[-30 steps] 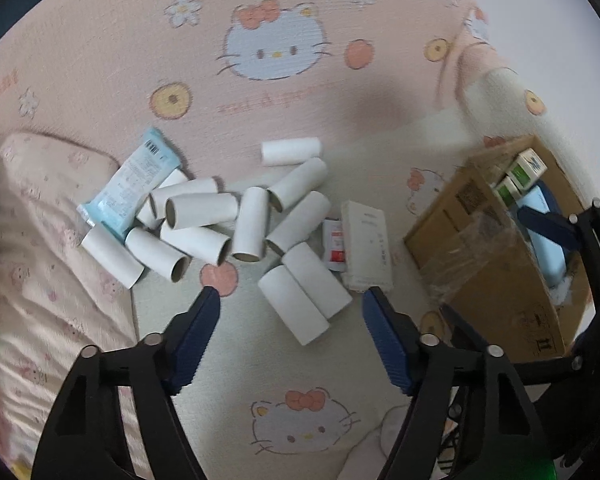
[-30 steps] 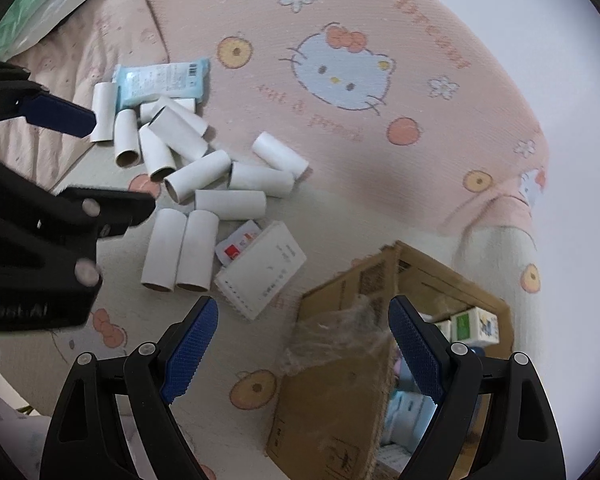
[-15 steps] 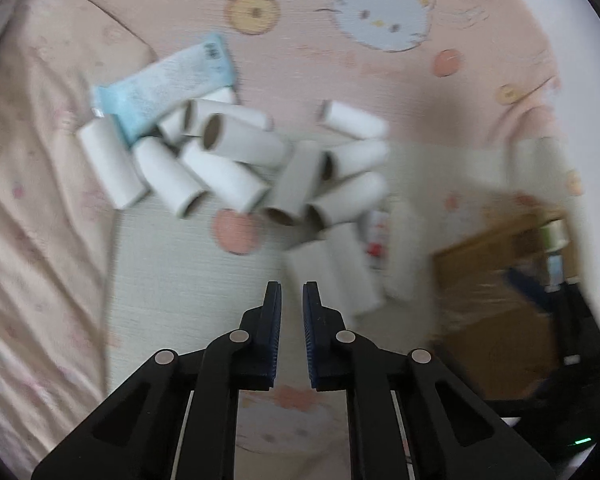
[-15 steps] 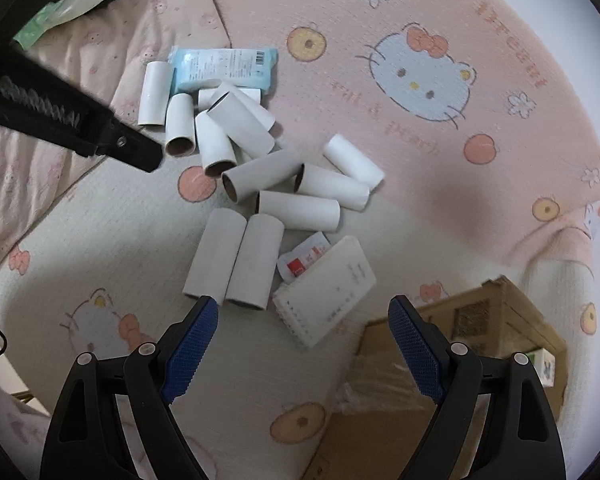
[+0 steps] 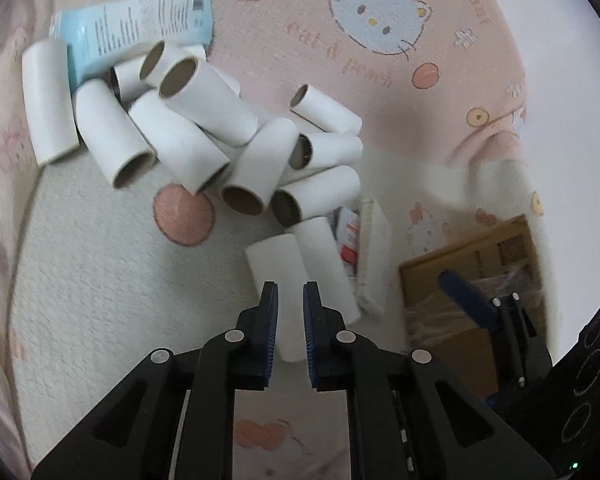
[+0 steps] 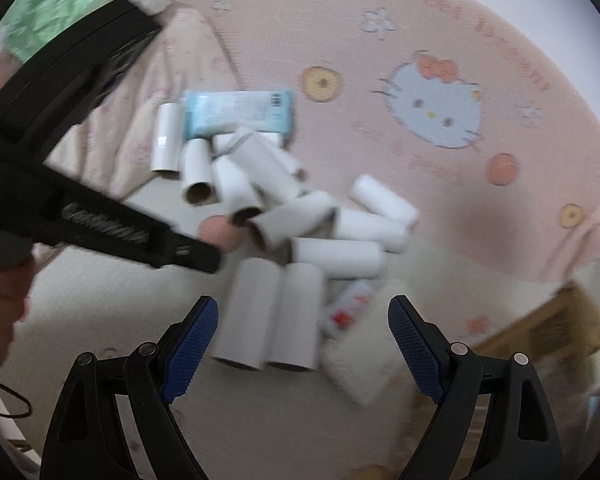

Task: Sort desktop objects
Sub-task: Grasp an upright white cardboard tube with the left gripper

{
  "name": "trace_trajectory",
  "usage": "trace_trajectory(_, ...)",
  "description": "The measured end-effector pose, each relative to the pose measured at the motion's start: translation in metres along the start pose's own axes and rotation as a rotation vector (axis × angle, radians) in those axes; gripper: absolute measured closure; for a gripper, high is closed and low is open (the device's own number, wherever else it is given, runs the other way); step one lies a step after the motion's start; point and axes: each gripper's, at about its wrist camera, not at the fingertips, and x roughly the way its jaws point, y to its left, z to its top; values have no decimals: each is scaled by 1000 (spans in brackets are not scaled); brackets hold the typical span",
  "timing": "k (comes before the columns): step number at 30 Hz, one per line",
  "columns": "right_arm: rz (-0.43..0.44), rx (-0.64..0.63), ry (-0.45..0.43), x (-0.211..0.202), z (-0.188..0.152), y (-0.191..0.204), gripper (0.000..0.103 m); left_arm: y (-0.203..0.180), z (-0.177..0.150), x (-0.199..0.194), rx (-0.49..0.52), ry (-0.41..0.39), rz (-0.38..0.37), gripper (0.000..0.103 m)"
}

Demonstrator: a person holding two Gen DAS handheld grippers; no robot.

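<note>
White cardboard tubes lie in a loose heap on a soft cartoon-print blanket [image 5: 440, 128], and the nearest tube [image 5: 278, 276] is straight ahead of the left gripper [image 5: 290, 300], just beyond its tips. Its long axis runs almost in line with the fingers, leaning a little to the left, so the jaws are across its width. The left jaws stand narrow and are opening a little; nothing is pressed between them, the tube only shows through the gap. The right gripper [image 6: 302, 320] is released, wide apart, with the same pair of tubes lying ahead between its fingers, untouched. I judge the left hand is nearer. The tube is plain, matte, hollow, and probably light and easy to crush.
</note>
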Motion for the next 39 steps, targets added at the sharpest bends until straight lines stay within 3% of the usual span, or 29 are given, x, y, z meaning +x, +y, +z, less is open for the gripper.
trace_trajectory(1,6,6,2,6,-2,5,17,-2,-3,-2,35,-34,31,80)
trace_trajectory(3,17,12,5,13,-5,11,17,-2,-4,-2,78,-64,57,56)
trace_trajectory(6,29,12,16,22,-9,16,19,0,-4,1,90,-54,47,51)
trace_trajectory(7,33,17,17,24,-10,16,21,2,-4,3,81,-51,45,50)
trace_trajectory(9,45,47,38,30,-12,16,40,10,-2,10,34,-29,16,50)
trace_trajectory(12,120,108,77,39,-16,12,56,19,-3,20,-45,19,-56,50)
trace_trajectory(14,132,139,82,43,-19,11,56,24,-2,28,-94,44,-104,50)
trace_trajectory(20,134,208,107,52,-26,5,60,29,-2,55,-152,97,-144,51)
trace_trajectory(24,163,254,134,60,-31,0,62,36,-2,75,-225,151,-177,64)
trace_trajectory(28,164,263,130,64,-32,-4,63,35,1,79,-226,141,-178,64)
trace_trajectory(30,162,268,138,64,-29,-6,68,34,2,80,-223,145,-176,64)
trace_trajectory(35,188,293,151,65,-28,-11,68,45,4,90,-336,183,-200,54)
trace_trajectory(39,194,285,165,65,-26,-11,68,44,7,96,-369,174,-195,55)
